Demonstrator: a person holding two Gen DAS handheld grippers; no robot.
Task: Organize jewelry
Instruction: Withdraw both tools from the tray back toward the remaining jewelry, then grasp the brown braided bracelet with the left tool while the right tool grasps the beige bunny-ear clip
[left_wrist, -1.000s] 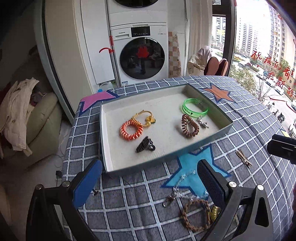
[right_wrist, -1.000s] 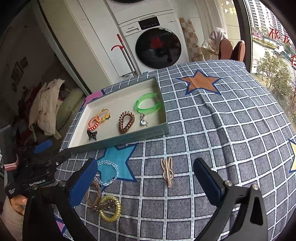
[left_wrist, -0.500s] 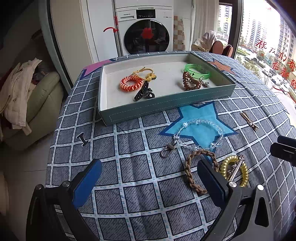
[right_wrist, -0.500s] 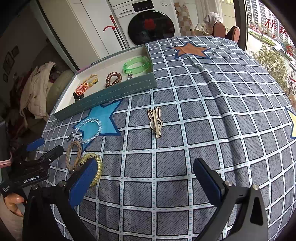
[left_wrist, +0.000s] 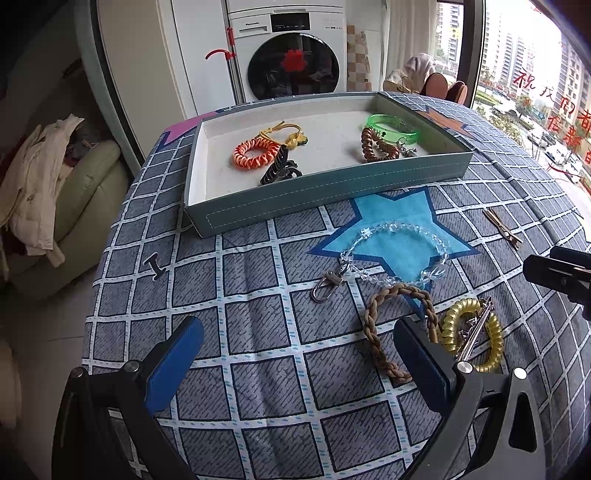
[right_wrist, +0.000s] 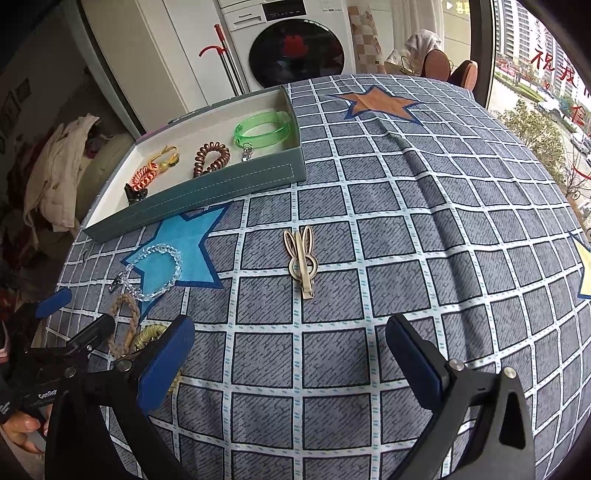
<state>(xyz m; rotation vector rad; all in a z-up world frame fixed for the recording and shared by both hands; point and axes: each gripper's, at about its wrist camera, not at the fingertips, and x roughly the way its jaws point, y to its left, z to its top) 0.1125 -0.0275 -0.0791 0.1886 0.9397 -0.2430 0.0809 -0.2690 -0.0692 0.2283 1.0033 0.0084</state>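
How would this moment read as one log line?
left hand-held gripper: open, empty | right hand-held gripper: open, empty | tray: five pieces | cloth: four loose

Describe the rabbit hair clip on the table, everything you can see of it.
The rabbit clip is a flat, pale gold, metal-looking hair clip: two long open-loop ears, a ring for the head and a straight bar ending in a squared tab. It lies flat on the checked tablecloth, ears pointing toward the tray, tab toward the camera. It lies apart from the other jewelry, ahead of the open right gripper.

Left gripper (left_wrist: 297, 363): black frame, blue-padded fingers (left_wrist: 173, 365), silver screws. Right gripper (right_wrist: 290, 360): same build. White "GenRob" lettering on left gripper's body.
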